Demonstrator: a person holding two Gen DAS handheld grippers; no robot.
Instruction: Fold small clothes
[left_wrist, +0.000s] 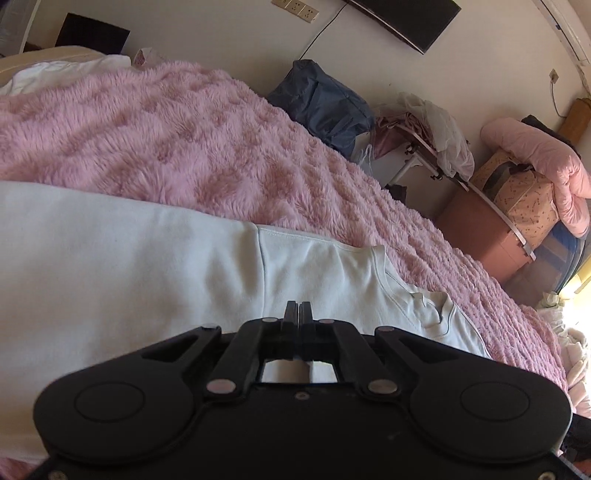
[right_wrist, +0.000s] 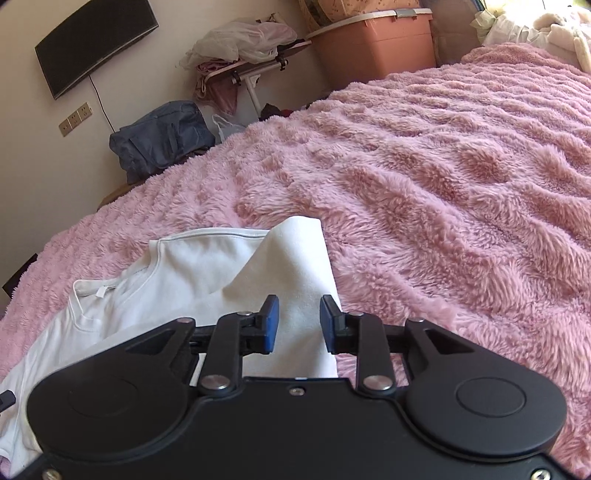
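1. Left gripper (left_wrist: 298, 308): its jaws are pressed together over the body of the white T-shirt (left_wrist: 147, 266). No cloth shows between the tips, so whether it pinches any fabric I cannot tell.

2. Taking the neckline (left_wrist: 413, 295) as the landmark, the left tool sits just on the body side of it, with the collar a little ahead and to the tool's right. The shirt's long axis runs across this view, with the hem end off to the left and the neck end to the right.

3. Beyond the neckline the shirt lies flat on the pink fleece blanket (left_wrist: 184, 140), which covers the bed.

4. Right gripper (right_wrist: 298, 325): its jaws stand well apart with the blue pads (right_wrist: 272, 320) bare, holding nothing.

5. From the neckline (right_wrist: 122, 284) in this view, a folded-over flap (right_wrist: 291, 266) of the shirt lies to the right, at the shirt's right edge. That flap runs straight away from the right tool, and its near part lies under the gap between the open jaws.

6. In my judgement the right hand is the nearer one to that flap. The next fold probably turns on this alignment, since the flap's length already lines up with the tool's fingers.
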